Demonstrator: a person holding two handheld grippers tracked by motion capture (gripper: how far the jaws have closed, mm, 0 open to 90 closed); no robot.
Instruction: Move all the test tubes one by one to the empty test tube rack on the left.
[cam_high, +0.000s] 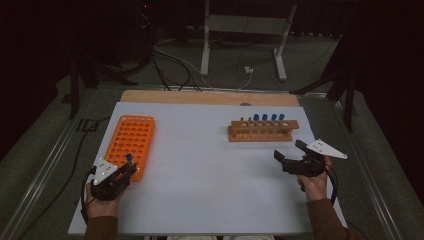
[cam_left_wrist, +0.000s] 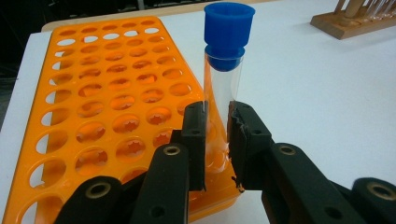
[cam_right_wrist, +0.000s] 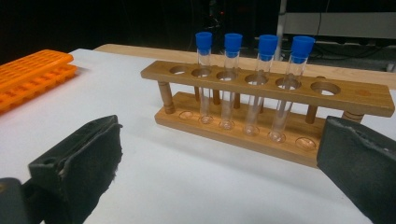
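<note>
A blue-capped test tube (cam_left_wrist: 223, 79) is clamped upright in the left tool (cam_left_wrist: 217, 140), at the near right corner of the orange rack (cam_left_wrist: 93, 116), which holds no other tube. Four tubes (cam_right_wrist: 252, 79) are left in the wooden rack (cam_right_wrist: 355, 100), judged still to be moved. The right tool (cam_right_wrist: 219, 172) is held wide and unloaded before it. The worktop (cam_high: 200, 170) between is bare.

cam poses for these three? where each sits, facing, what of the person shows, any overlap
High view: above the near edge, looking forward and down; both forearms, left gripper, right gripper.
Left gripper view: along its jaws at held tube, orange rack.
Right gripper view: along open jaws at wooden rack.
Shared: both racks appear in all three.
</note>
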